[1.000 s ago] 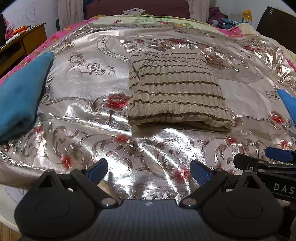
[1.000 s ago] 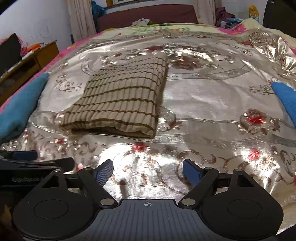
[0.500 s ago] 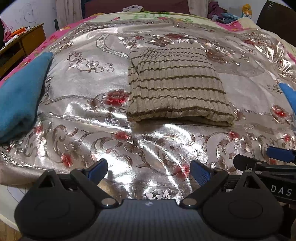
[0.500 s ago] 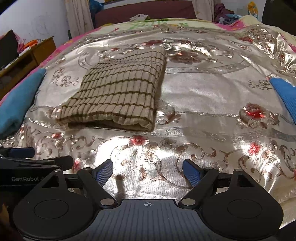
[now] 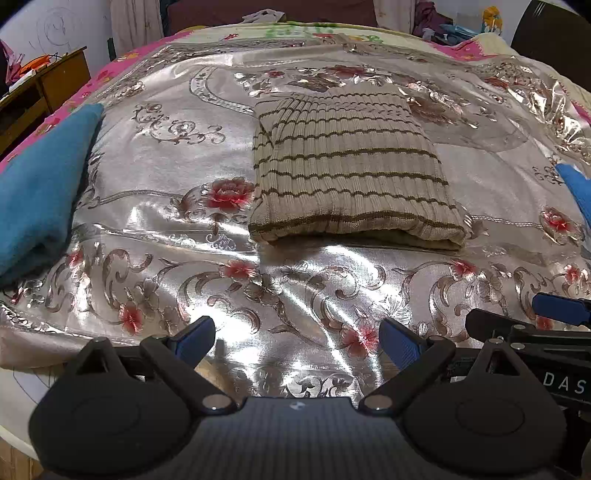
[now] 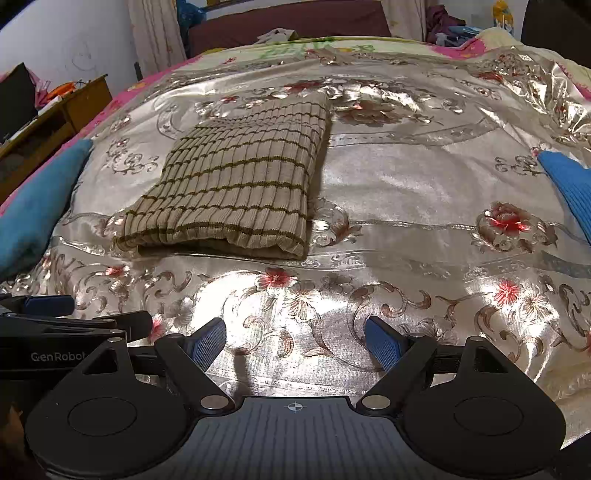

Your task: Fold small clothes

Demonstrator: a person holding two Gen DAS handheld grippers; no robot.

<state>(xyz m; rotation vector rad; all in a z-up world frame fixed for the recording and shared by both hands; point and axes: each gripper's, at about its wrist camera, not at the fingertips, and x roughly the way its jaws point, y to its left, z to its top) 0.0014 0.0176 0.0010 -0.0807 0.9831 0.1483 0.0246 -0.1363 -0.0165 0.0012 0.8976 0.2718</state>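
Surface: we worked over a bed covered by a shiny silver bedspread (image 5: 155, 177) patterned with red flowers and scrolls; a pink floral sheet (image 5: 96, 77) showed at its far-left edge.
Room: we saw a wooden side table (image 6: 62, 114) with clutter along the left wall, pale curtains (image 6: 155, 33) behind the bed, a dark maroon headboard (image 6: 288, 20), and loose clothes piled at the far right corner.
Sweater: the folded beige striped sweater (image 5: 351, 166) lay flat near the middle of the bedspread, its folded edge toward us, well apart from both grippers.
Side cloths: a teal folded cloth (image 5: 40, 177) lay at the left edge of the bedspread and a blue knit cloth (image 6: 569, 184) at the right edge, both apart from the sweater.
Left gripper (image 5: 297, 341): we held it low over the near edge of the bed, fingers spread wide and grasping nothing.
Right gripper (image 6: 295, 341): we held it just beside the left one, fingers likewise spread and empty.
Change: against the frames a second before, the sweater sat lower and larger in both views, so we had drawn nearer; it kept its fold and place.
Containers: we could make out none holding anything.
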